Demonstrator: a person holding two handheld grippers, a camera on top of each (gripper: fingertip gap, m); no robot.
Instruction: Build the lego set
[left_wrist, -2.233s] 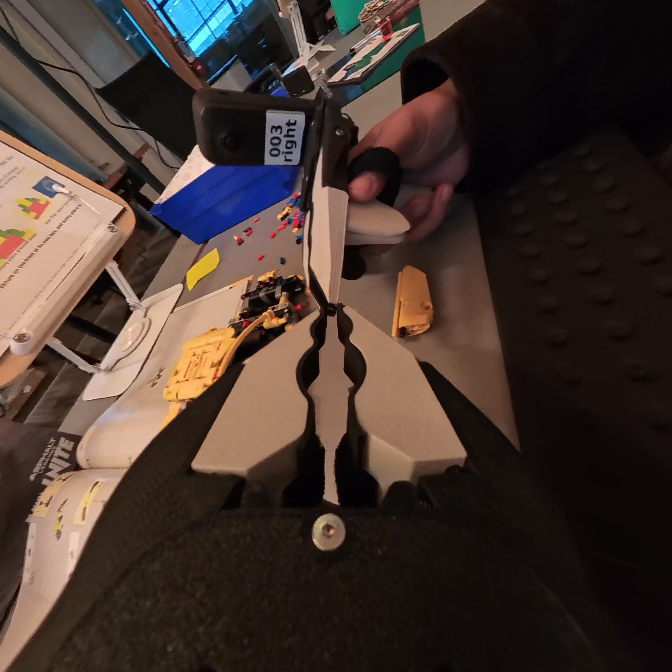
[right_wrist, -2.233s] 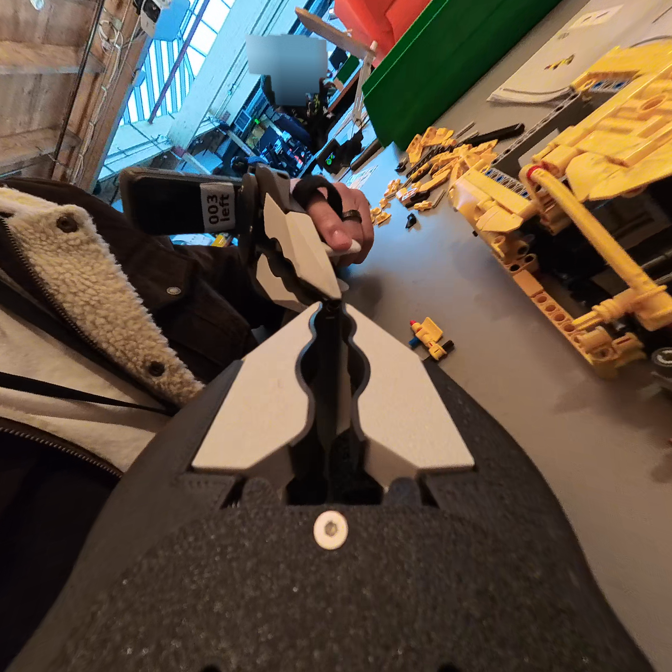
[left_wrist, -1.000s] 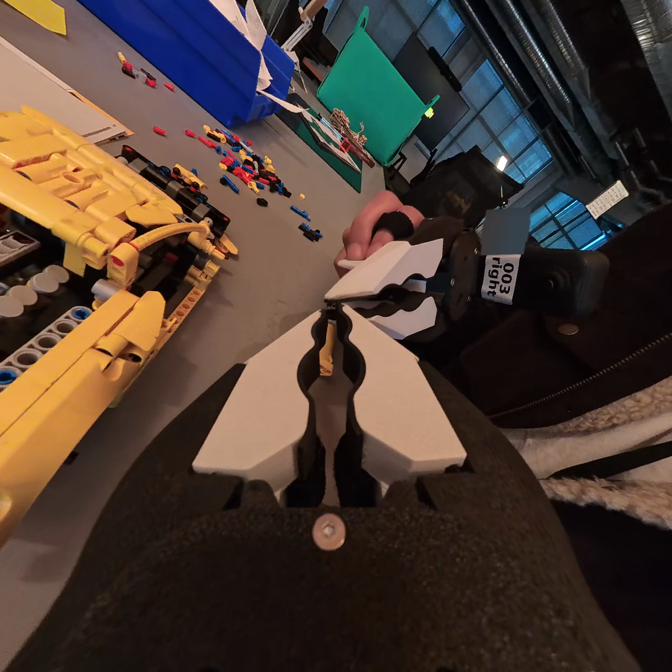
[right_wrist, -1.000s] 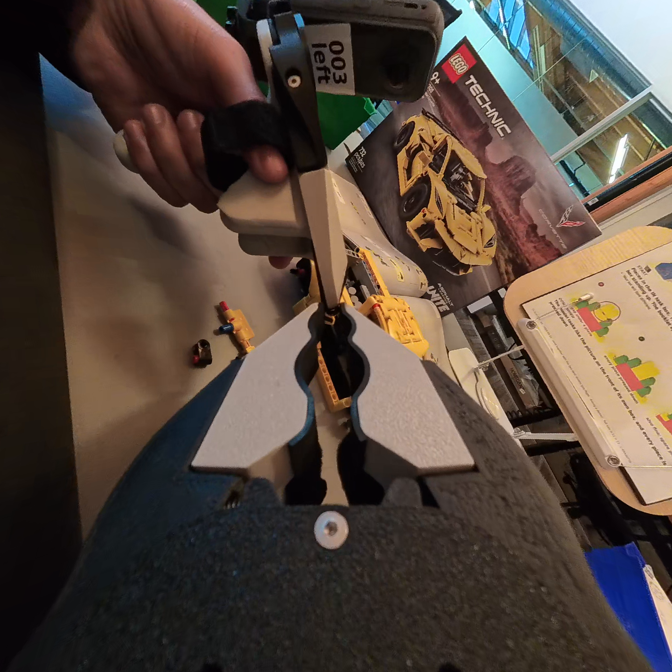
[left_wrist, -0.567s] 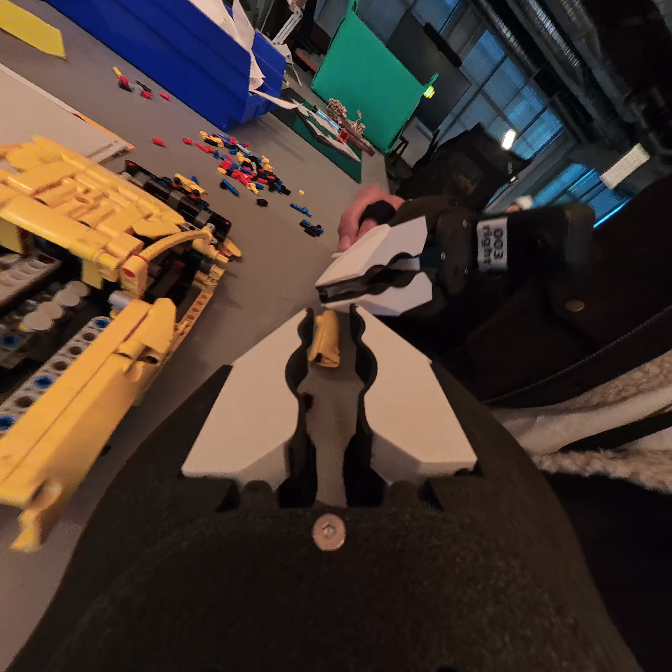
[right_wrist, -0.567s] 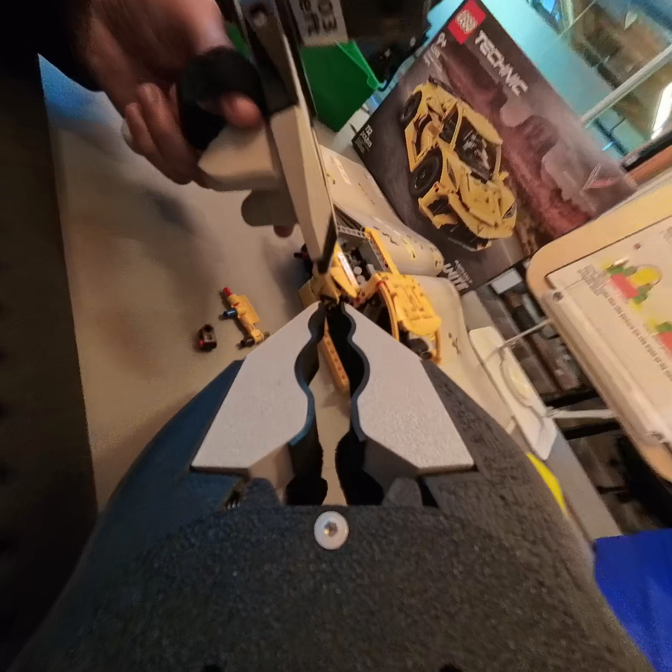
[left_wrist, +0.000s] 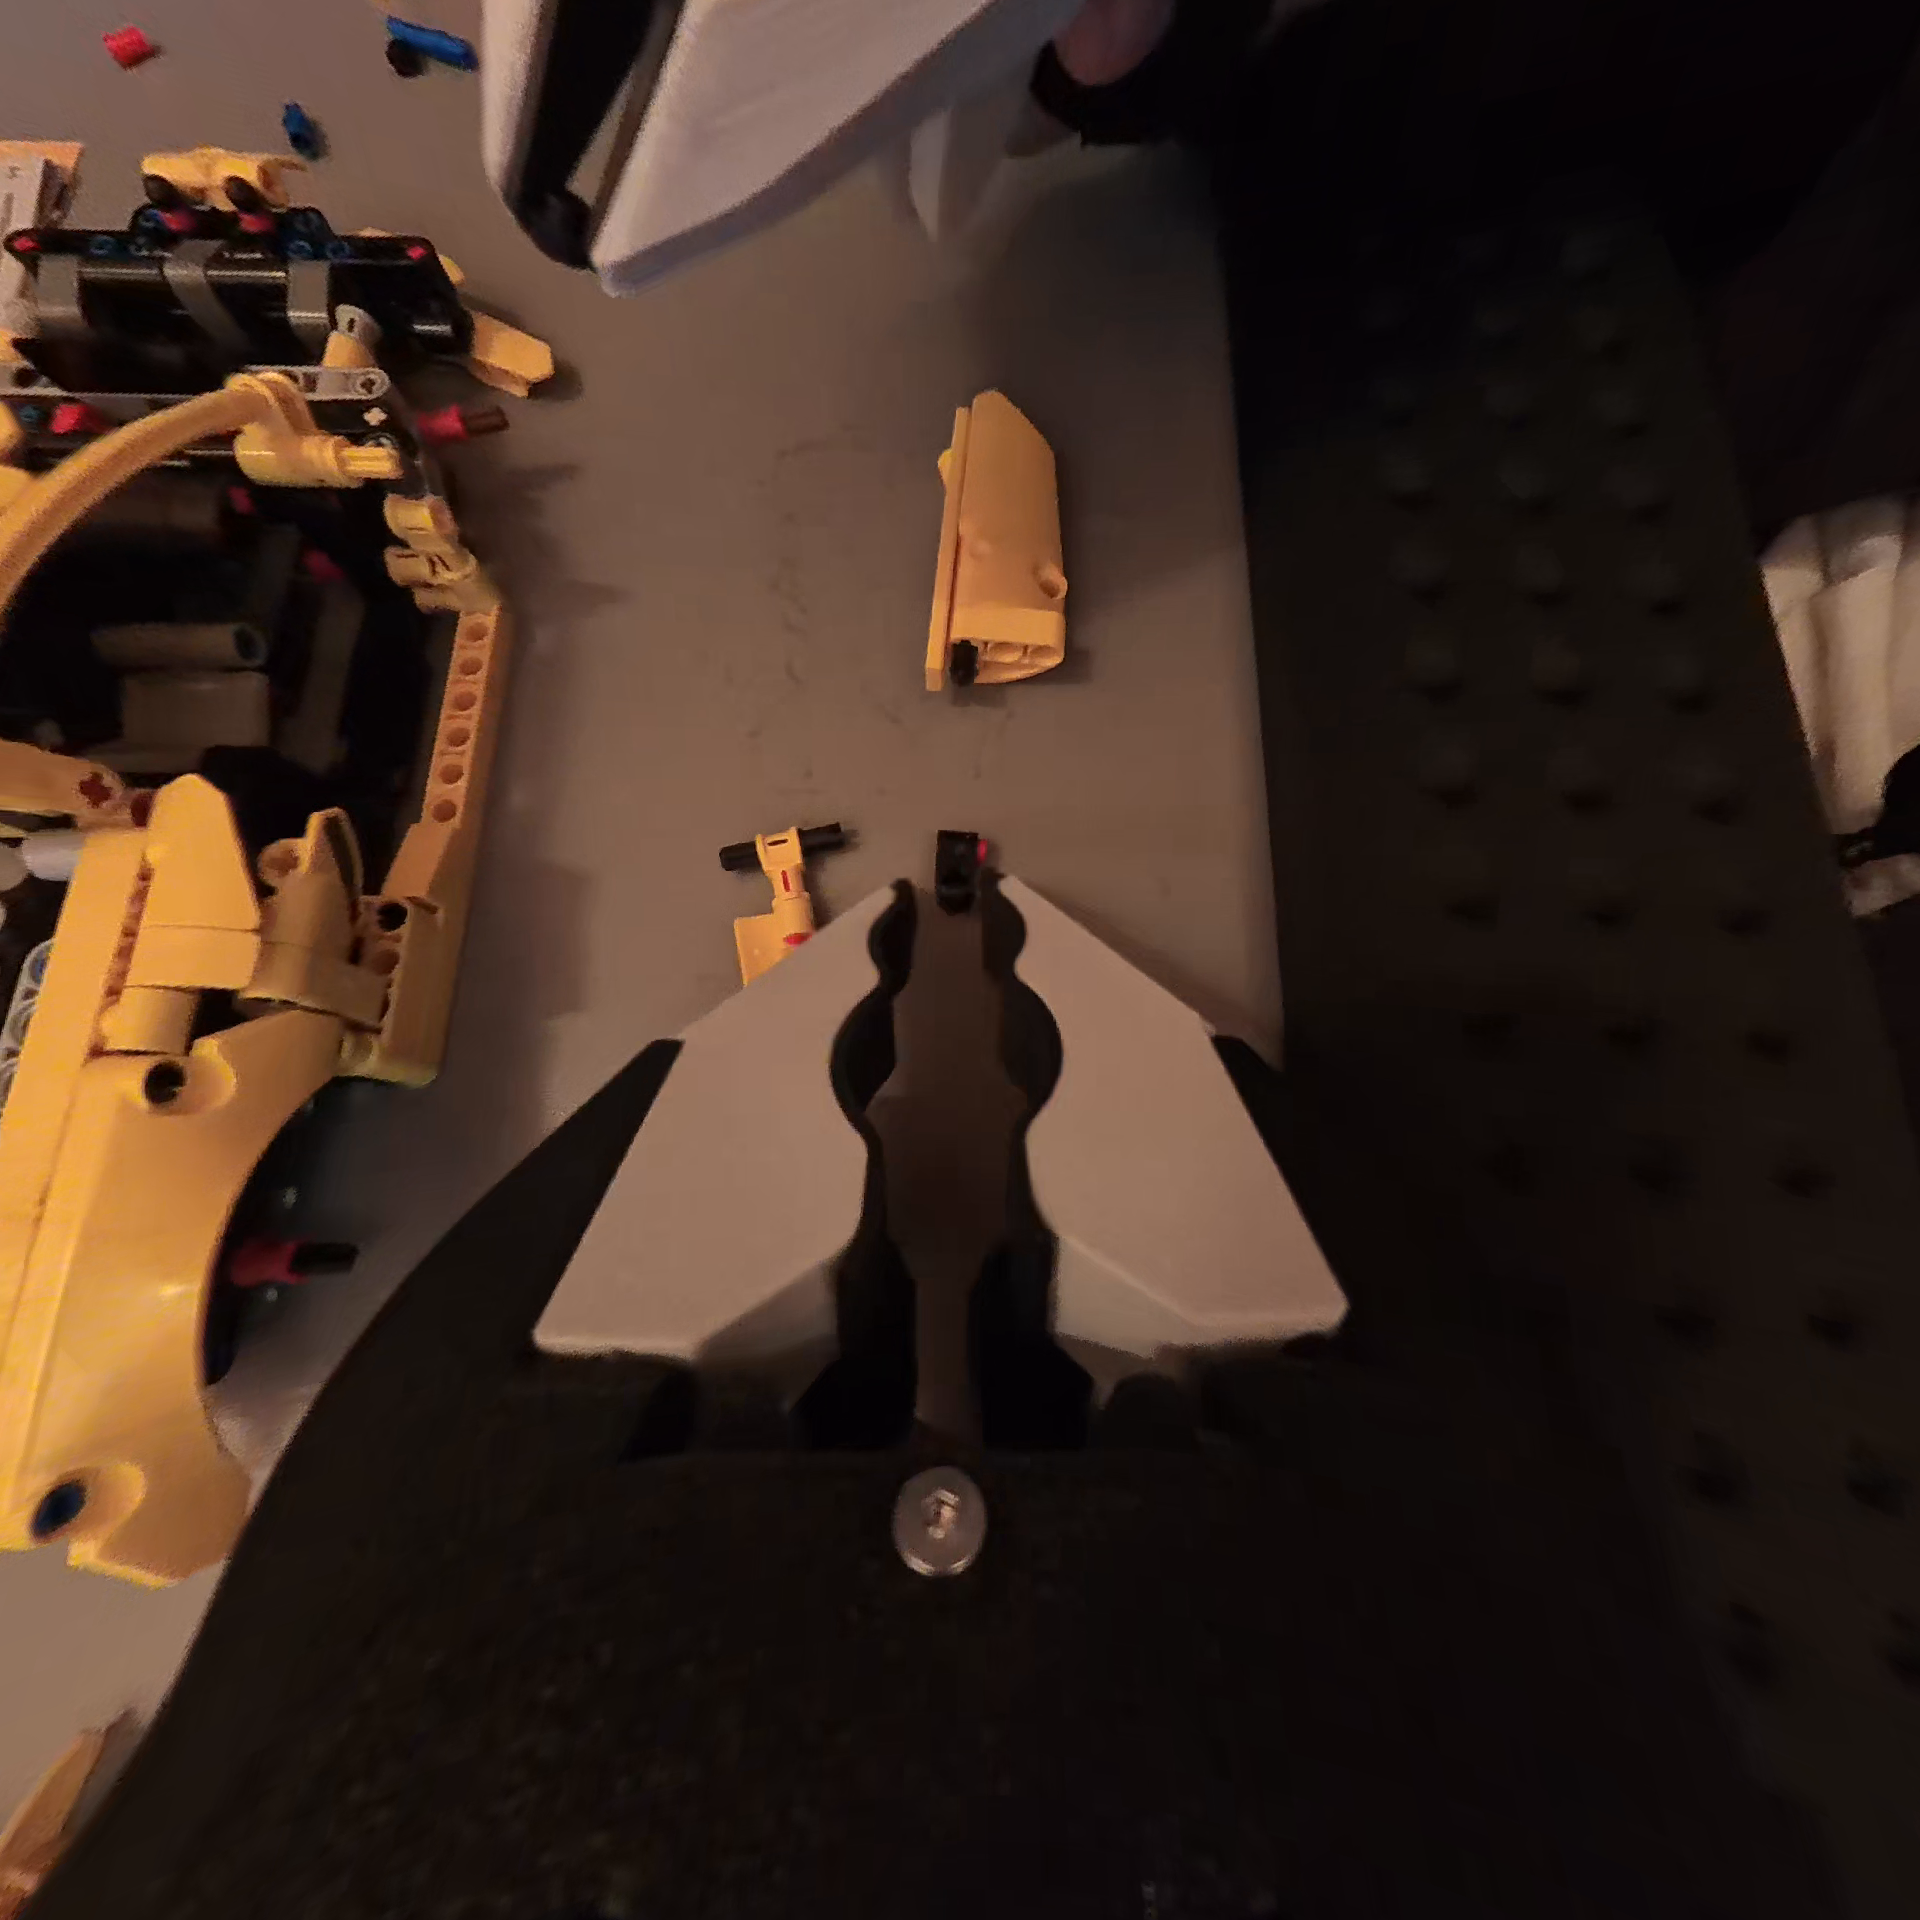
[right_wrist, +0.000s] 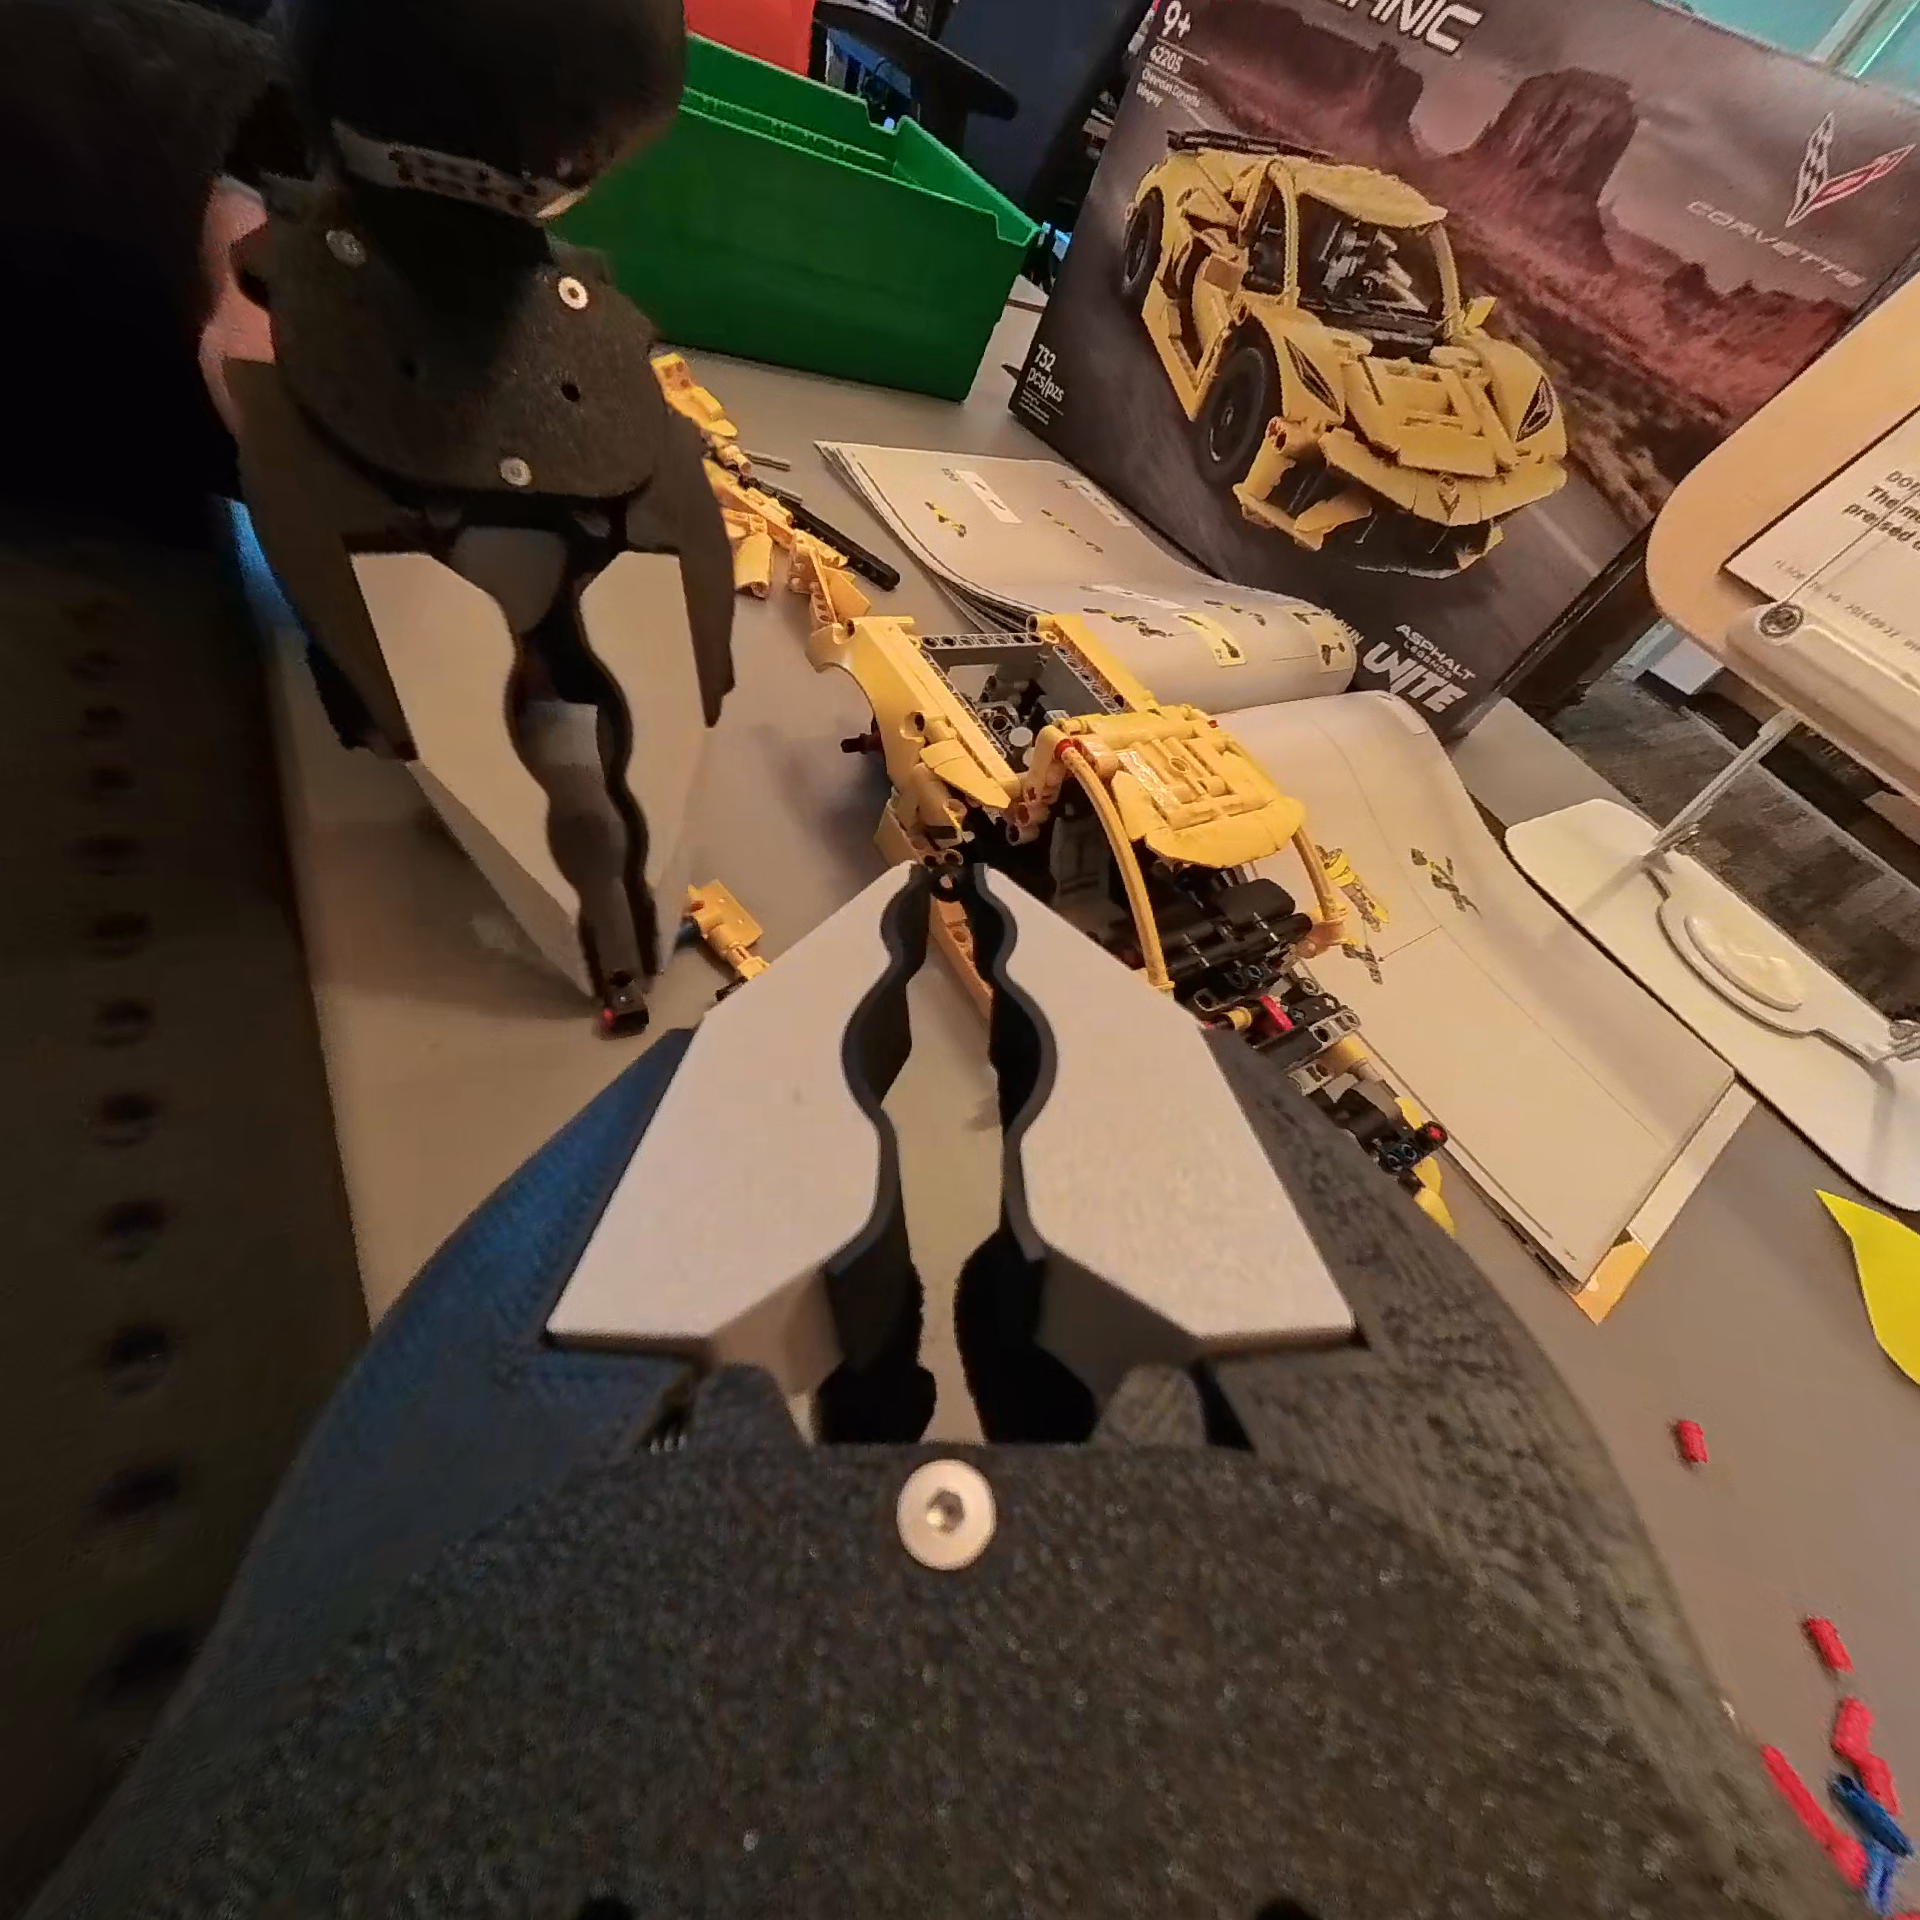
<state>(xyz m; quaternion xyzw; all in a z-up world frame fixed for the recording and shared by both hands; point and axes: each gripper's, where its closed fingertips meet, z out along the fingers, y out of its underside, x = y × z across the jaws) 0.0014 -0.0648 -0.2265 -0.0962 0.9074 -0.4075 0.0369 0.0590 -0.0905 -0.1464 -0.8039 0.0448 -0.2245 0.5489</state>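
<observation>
A: Yellow panel (left_wrist: 995, 540) dropped; lying at twelve o'clock, apart from left gripper (left_wrist: 948, 891); jaws spread over black pin (left_wrist: 953, 871).

B: Right gripper (right_wrist: 948, 878) parted, empty; car (right_wrist: 1091, 790) just beyond; next pickup looks likely.

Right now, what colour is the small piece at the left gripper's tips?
Black, with a red end; clearest in the left wrist view.

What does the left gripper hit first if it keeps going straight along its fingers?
The small black piece with a red end: it sits on the table right at the left gripper, whose jaws stand slightly apart. The right wrist view agrees. Beyond lies bare grey table, likely contacted almost at once.
</observation>
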